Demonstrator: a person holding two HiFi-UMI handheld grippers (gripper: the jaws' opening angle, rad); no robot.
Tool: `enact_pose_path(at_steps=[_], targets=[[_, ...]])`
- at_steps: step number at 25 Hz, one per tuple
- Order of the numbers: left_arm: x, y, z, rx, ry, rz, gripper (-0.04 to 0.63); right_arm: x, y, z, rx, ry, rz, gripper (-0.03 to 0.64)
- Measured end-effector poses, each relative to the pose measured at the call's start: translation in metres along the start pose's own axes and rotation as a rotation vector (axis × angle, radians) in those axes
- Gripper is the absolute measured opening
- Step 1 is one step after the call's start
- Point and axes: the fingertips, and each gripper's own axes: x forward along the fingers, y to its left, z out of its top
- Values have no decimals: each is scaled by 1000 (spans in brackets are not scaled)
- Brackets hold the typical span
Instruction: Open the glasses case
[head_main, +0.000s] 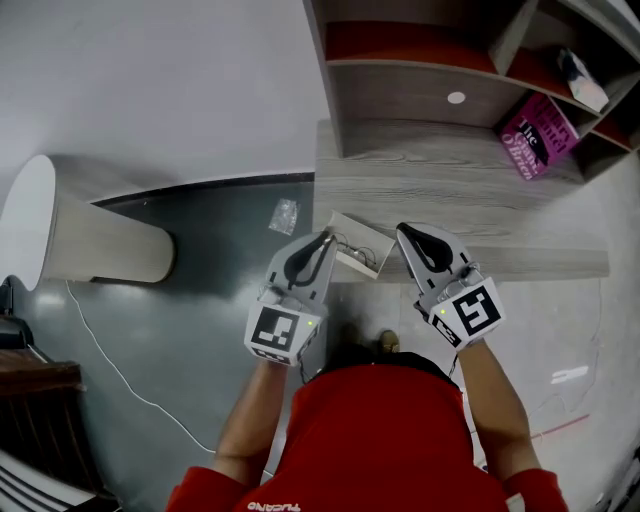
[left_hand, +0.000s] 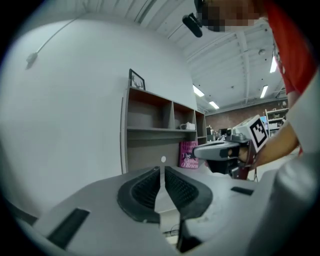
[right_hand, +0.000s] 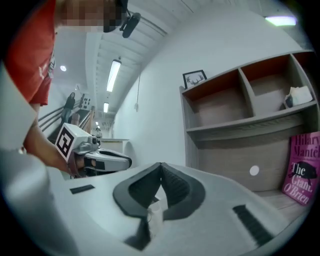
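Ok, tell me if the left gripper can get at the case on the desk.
Probably yes: the case lies uncovered at the desk's edge, just beside the left gripper, nothing between. Its jaws are closing, empty.

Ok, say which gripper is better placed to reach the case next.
Left, probably: in the head view the left gripper, jaws closing on nothing, overlaps an end of the case; the right gripper, shut and empty, sits just beside it.

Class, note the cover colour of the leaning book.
The book is magenta-pink; clearest in the right gripper view.
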Motion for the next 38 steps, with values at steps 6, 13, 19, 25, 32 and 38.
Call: enact_pose_path(at_steps=[6,13,19,25,32,38], targets=[[-16,-20,56,-16,-138,13,15,-29,8,38,-15,-99,-34,6],[-32,-37,83,-6,-226,39,9,-51,27,63,-45,-150,-30,5],[-35,-43,85,-5,-221,40,9,-55,37,69,-60,-158,-5,3],[-36,-48,85,-1,-215,41,9,-56,41,67,-53,-156,8,3],[-42,-49,83,-2,-209,47,9,-59,45,67,-48,-159,10,3],[-49,-47,81,-4,-209,52,9,-58,51,68,-48,-163,15,3]])
